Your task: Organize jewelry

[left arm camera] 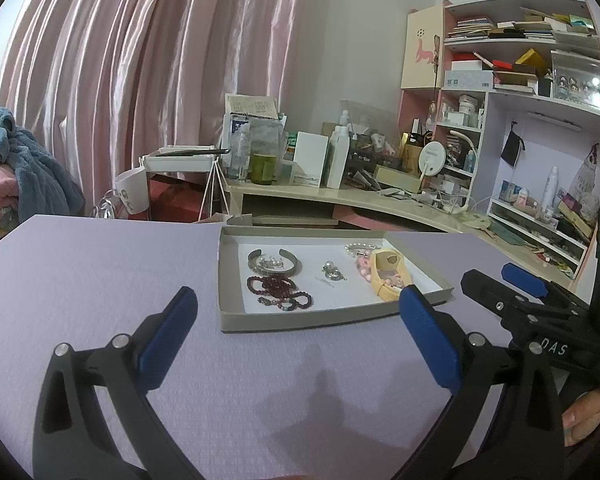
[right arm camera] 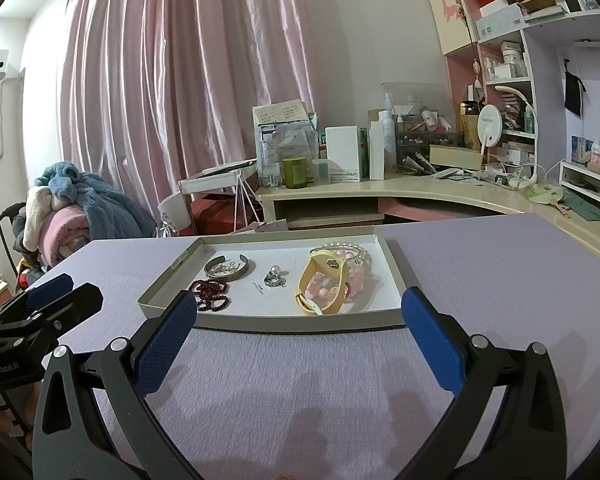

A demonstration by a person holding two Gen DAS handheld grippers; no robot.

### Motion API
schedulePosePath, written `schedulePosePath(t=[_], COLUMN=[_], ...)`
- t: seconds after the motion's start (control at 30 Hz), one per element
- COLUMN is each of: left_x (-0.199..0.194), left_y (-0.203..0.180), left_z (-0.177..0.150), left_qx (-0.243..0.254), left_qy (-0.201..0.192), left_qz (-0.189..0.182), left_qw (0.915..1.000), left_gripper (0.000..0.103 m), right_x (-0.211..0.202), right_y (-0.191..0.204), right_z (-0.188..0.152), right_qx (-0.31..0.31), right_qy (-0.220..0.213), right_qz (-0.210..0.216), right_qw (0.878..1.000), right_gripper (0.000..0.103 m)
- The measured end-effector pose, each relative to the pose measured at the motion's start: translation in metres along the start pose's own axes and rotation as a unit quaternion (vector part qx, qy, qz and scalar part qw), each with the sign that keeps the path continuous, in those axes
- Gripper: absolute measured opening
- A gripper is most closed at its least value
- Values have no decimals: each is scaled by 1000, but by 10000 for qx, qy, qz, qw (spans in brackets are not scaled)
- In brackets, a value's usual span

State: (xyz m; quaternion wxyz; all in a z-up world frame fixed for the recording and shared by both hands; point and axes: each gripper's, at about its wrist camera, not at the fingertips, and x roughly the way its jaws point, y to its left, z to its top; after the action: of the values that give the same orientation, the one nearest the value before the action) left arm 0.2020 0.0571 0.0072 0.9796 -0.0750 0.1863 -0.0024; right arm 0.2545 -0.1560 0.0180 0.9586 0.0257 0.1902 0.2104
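Left wrist view. The left gripper (left arm camera: 298,322), black-framed with blue-padded fingers, is hovering wide open over the lilac textured tabletop (left arm camera: 100,272), holding nothing. Ahead of it a shallow grey cardboard tray with a white floor (left arm camera: 332,316) is lying flat, carrying the jewelry: a silver cuff bangle (left arm camera: 274,266), a coiled dark-red bead bracelet (left arm camera: 278,290), a small silver-and-pearl piece (left arm camera: 333,272) at the centre, and a pale yellow looped strap (left arm camera: 388,276) lying over pink beads (left arm camera: 362,268). The right gripper (left arm camera: 496,276) is entering at the tray's right side; from this angle its opening cannot be told.

Right wrist view. The right gripper (right arm camera: 300,316) is standing wide open and empty just short of the tray's near wall (right arm camera: 300,324). The yellow strap (right arm camera: 324,284) is resting against the pink beads (right arm camera: 354,280) and a pearl strand (right arm camera: 340,246), while the red bead bracelet (right arm camera: 212,294) is lying touching the bangle (right arm camera: 230,270). The left gripper (right arm camera: 52,300) is showing at the far left.

Risks, as judged. Pieces lying in contact are likely to drag one another when one is lifted, especially the strap over the beads. The light tray is probably free to slide if a finger strikes its wall. The small central piece is offering little to pinch, so it may slip or skid across the smooth floor.
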Motion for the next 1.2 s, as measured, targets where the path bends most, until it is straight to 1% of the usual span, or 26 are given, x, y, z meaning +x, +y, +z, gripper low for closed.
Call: schedulePosePath(t=[1.2], left_x=[-1], left_y=[-2], left_z=[1], left_qx=[15], left_qy=[-12], left_qz=[-21], left_qw=[10000], left_gripper=[101], right_x=[-3], right_y=[-2], right_z=[2], right_qx=[16], right_qy=[-18], right_qz=[9], right_qw=[10000], right_gripper=[102])
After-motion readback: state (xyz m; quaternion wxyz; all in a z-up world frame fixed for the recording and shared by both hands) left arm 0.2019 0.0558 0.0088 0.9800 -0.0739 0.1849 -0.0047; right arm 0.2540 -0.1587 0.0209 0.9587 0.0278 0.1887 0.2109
